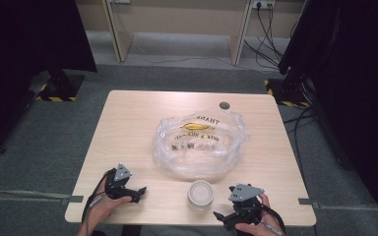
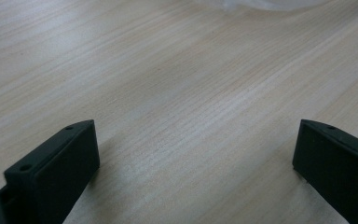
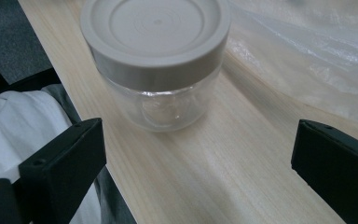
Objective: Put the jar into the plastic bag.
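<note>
A clear glass jar (image 1: 200, 194) with a beige screw lid stands upright near the table's front edge; it looms close in the right gripper view (image 3: 156, 56). Behind it lies a crumpled clear plastic bag (image 1: 200, 142) with yellow and black print, whose edge also shows here (image 3: 317, 56). My right gripper (image 1: 223, 201) rests just right of the jar, open, its jaws (image 3: 196, 158) aimed at the jar without touching it. At the front left, my left gripper (image 1: 138, 193) is open over bare wood (image 2: 193, 154), holding nothing.
The light wooden table (image 1: 128, 128) has a small grey round cap (image 1: 224, 105) at its far side. Black curtains stand at both sides, with cables (image 1: 268, 34) on the floor at the back right. White clothing (image 3: 28, 130) shows below the table's front edge.
</note>
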Available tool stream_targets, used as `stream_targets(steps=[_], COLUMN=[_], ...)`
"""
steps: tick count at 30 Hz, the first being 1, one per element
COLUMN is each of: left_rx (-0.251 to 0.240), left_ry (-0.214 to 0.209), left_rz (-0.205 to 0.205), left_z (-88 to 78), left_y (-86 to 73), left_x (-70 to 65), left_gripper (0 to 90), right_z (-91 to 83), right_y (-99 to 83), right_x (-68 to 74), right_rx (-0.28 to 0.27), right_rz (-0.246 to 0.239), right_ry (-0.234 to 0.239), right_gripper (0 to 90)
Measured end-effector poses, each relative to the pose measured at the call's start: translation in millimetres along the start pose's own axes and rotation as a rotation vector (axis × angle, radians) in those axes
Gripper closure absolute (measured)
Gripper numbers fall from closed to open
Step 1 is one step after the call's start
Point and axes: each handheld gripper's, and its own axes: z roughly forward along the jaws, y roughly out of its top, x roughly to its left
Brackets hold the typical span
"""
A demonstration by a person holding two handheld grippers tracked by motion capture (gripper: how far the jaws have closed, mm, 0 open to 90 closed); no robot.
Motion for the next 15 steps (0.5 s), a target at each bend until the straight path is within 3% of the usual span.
stream_targets(steps=[15], left_rx=[0.001], left_ry=[0.0], left_rz=[0.001], left_z=[-0.1], left_y=[0.0], left_x=[0.1], left_gripper=[0.0], right_z=[5.9], right_y=[20.6], right_x=[10.5], right_rx=[-0.015], right_rz=[-0.051], right_ry=[0.019], right_gripper=[3.3])
